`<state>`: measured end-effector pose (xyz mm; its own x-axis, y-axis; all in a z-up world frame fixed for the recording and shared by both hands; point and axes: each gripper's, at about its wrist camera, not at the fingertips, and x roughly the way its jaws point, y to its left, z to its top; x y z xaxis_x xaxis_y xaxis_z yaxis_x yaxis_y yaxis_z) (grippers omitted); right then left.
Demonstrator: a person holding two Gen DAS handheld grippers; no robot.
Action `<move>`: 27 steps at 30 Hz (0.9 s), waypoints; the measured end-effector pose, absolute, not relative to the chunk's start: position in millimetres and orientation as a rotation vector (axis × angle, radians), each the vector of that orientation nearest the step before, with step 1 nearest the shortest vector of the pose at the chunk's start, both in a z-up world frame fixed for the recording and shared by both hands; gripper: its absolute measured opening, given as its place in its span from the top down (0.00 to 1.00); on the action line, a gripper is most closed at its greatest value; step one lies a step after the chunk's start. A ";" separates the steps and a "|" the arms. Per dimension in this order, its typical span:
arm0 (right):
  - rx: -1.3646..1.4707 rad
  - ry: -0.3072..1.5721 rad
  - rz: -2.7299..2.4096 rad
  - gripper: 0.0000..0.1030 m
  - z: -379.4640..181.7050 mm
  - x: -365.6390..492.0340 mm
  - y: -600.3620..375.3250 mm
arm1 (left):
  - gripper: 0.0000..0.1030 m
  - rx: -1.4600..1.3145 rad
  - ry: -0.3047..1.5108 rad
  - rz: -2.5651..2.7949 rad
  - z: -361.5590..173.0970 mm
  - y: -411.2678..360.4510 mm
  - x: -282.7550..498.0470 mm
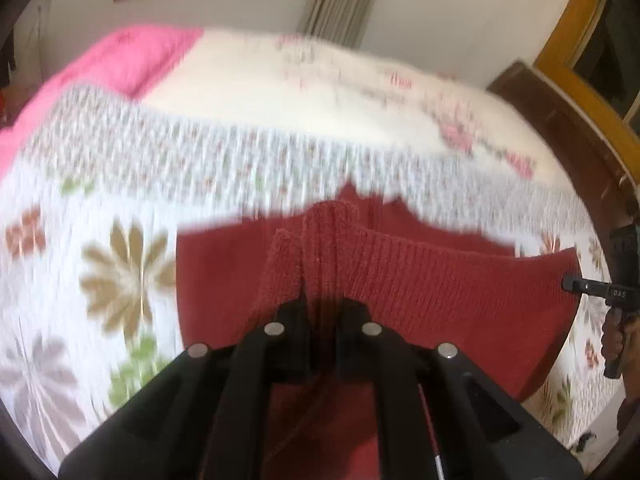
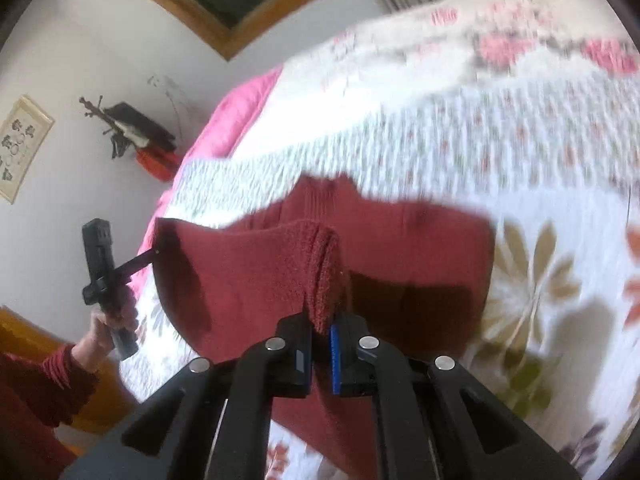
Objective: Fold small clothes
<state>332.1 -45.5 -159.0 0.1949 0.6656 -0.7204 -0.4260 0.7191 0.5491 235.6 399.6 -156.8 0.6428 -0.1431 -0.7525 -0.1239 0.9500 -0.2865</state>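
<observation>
The only lettering that can be read is small pale print, seemingly "DA5", on the black body of the right tool (image 1: 570, 283) where it shows at the right edge of the left wrist view. The red marks on the bed cover (image 1: 400, 80) look like writing but are too blurred to read.

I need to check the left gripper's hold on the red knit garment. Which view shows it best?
The right wrist view: it shows the whole left gripper from outside, a hand on its handle, fingertips shut on the red knit garment corner. The left wrist view shows only its finger bases, with knit bunched between them.
</observation>
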 end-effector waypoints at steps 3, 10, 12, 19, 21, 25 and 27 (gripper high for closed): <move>0.244 1.125 0.748 0.94 -160.3 367.2 -35.2 | 0.93 -0.314 0.866 0.017 -158.5 405.5 266.5; 0.181 1.251 0.625 0.93 -223.8 415.3 -9.0 | 0.91 -0.275 1.034 0.096 -229.1 418.1 305.0; 0.151 1.307 0.584 0.87 -246.9 420.9 -1.4 | 0.80 -0.271 1.112 0.125 -255.7 422.2 310.1; 0.170 1.286 0.556 0.62 -242.8 397.8 -19.2 | 0.27 -0.397 1.098 0.098 -241.1 444.2 277.5; 0.213 1.280 0.576 0.56 -236.2 379.0 -32.2 | 0.13 -0.389 1.111 0.144 -235.9 451.0 254.5; 0.161 1.350 0.540 0.28 -244.5 328.7 -50.2 | 0.13 -0.388 1.176 0.191 -248.2 460.7 210.2; 0.123 1.410 0.517 0.28 -258.1 305.8 -55.6 | 0.13 -0.410 1.218 0.203 -259.4 462.4 190.0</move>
